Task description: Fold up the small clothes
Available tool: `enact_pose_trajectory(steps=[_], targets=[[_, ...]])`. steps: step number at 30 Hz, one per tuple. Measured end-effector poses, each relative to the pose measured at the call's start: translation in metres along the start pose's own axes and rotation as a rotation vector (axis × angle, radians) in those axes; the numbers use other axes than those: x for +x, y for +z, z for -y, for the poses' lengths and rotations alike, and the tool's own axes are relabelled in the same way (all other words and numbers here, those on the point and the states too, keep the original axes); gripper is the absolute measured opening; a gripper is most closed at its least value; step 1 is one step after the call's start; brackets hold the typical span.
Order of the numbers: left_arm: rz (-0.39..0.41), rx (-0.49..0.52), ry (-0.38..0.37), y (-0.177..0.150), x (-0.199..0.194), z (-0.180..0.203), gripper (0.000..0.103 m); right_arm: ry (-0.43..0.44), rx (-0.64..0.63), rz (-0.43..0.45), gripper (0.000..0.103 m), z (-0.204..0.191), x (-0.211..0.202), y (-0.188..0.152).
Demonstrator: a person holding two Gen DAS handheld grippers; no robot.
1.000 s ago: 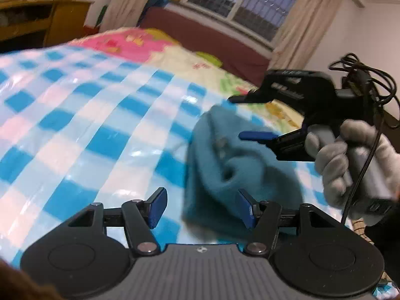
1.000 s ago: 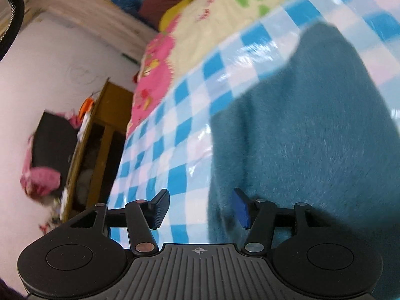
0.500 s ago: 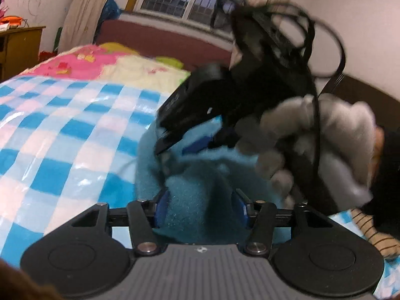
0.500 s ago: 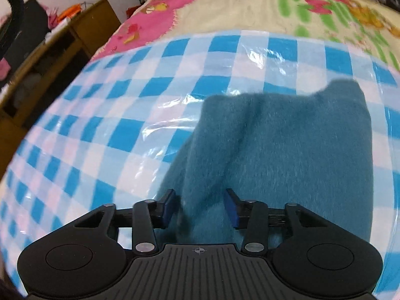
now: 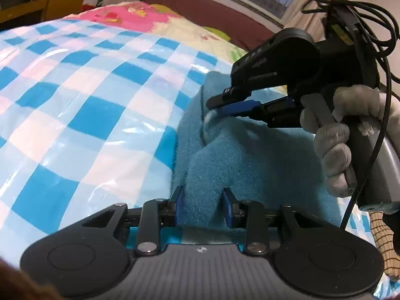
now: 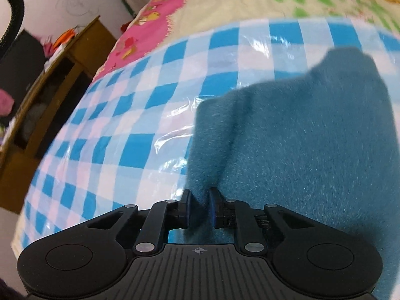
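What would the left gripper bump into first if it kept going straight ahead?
The blue fuzzy cloth. The left gripper already has a fold of it between its fingers, so the cloth comes first, probably before the right gripper beyond.

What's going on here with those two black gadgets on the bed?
A person in grey gloves holds a two-finger gripper in each hand and is starting to fold a small fuzzy teal garment lying on a blue-and-white checked plastic sheet spread over the bed. The left gripper and right gripper have just been closing, and each now pinches a bunched edge of the garment.
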State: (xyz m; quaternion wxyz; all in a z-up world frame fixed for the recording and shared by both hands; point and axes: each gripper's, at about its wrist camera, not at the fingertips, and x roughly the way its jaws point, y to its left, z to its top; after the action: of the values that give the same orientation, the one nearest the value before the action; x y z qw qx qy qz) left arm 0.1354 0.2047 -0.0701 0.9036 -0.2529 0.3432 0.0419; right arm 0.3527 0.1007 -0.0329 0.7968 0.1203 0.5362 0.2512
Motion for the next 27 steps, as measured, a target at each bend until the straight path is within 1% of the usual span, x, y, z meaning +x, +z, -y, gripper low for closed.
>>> enact_pose_trajectory(steps=[2, 3, 4, 6, 8, 9, 10, 12, 14, 15, 18, 19, 22, 25, 27], targets=[[-0.01, -0.026, -0.001, 0.001, 0.0, -0.003, 0.041, 0.037, 0.056, -0.004, 0.02, 0.007, 0.0, 0.002], [-0.011, -0.039, -0.008, 0.001, 0.0, -0.005, 0.041, 0.047, 0.063, 0.003, 0.02, 0.008, -0.004, 0.001], [-0.008, -0.049, -0.02, 0.002, -0.001, -0.006, 0.041, 0.044, 0.041, 0.018, 0.02, 0.007, -0.009, -0.001], [-0.002, -0.05, -0.034, 0.002, -0.004, -0.005, 0.041, 0.012, -0.058, 0.067, 0.02, -0.004, -0.027, -0.009], [-0.002, -0.046, -0.03, 0.002, -0.001, -0.005, 0.041, -0.01, -0.176, 0.117, 0.02, -0.019, -0.042, -0.02], [-0.004, -0.05, -0.032, 0.002, 0.0, -0.005, 0.041, 0.006, -0.225, 0.114, 0.02, -0.026, -0.045, -0.024], [-0.005, -0.058, -0.036, 0.002, 0.0, -0.007, 0.041, 0.015, -0.246, 0.094, 0.02, -0.031, -0.044, -0.027], [-0.008, -0.071, -0.043, 0.002, -0.001, -0.009, 0.041, -0.009, -0.269, 0.043, 0.02, -0.038, -0.036, -0.031], [-0.008, -0.069, -0.041, 0.002, -0.002, -0.009, 0.041, -0.045, -0.283, 0.019, 0.018, -0.041, -0.027, -0.034], [-0.009, -0.061, -0.034, 0.001, -0.002, -0.008, 0.041, -0.06, -0.283, 0.014, 0.016, -0.042, -0.023, -0.034], [-0.015, -0.025, -0.003, -0.001, -0.001, -0.002, 0.042, -0.065, -0.223, -0.012, 0.01, -0.039, -0.006, -0.027], [-0.02, -0.021, 0.007, -0.001, 0.001, -0.002, 0.043, -0.073, -0.214, -0.015, 0.006, -0.039, 0.001, -0.027], [-0.034, -0.02, 0.039, -0.001, 0.005, -0.005, 0.049, -0.086, -0.193, -0.019, 0.0, -0.033, 0.02, -0.029], [-0.045, -0.031, 0.043, 0.0, 0.008, -0.008, 0.05, -0.05, -0.156, 0.0, 0.0, -0.026, 0.019, -0.032], [-0.04, -0.03, 0.034, 0.0, 0.007, -0.008, 0.051, -0.02, -0.158, 0.015, 0.0, -0.025, 0.006, -0.032]])
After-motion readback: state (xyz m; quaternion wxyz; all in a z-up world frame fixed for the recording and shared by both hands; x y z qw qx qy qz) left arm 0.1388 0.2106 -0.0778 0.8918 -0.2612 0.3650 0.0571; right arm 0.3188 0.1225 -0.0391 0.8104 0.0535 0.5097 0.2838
